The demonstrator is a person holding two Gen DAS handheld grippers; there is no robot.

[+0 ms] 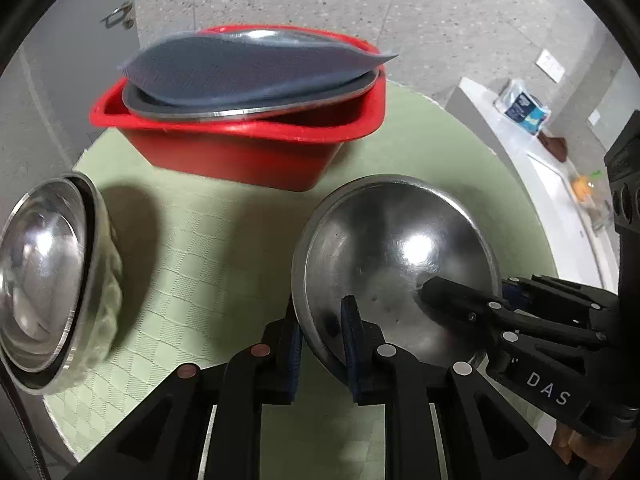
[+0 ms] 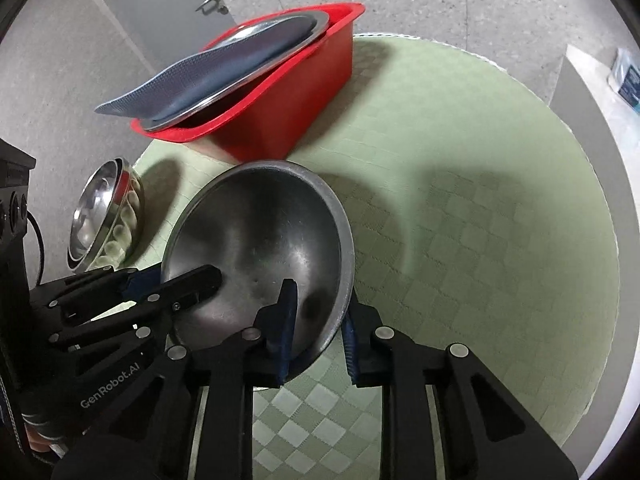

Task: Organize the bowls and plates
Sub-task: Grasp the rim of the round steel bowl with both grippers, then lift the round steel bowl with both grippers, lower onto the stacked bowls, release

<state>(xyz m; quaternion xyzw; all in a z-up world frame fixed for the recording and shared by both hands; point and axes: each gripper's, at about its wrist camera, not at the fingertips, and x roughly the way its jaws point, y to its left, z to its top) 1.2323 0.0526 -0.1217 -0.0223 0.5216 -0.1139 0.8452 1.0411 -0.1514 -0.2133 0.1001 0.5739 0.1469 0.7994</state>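
Steel was what both my grippers had hold of: a wide, shallow, dull-grey metal bowl (image 1: 394, 256), raised over the pale green checked tablecloth (image 1: 208, 248) of the round table. My left gripper (image 1: 320, 344) had its fingers clamped on the bowl's near-left rim, one blue pad (image 1: 352, 332) inside and the other outside. My right gripper (image 2: 318, 320) pinched the opposite rim in the same way, one finger within the bowl, one beneath its edge. In the left wrist view I read "DAS" in white on the right gripper's arm; in the right wrist view "GenRobot.AI" showed on the left gripper's arm. Behind the bowl stood a red rectangular plastic tub (image 1: 256, 152) holding a round steel plate (image 1: 256, 100) tilted on its rim, with a grey-blue mesh mat (image 1: 248, 68) draped over it. At the table's left edge sat a stack of shiny steel bowls (image 1: 48, 276), nested and well apart from the held one. On a white counter to the right lay a blue-and-white packet (image 1: 522, 106); its print was too small to read.
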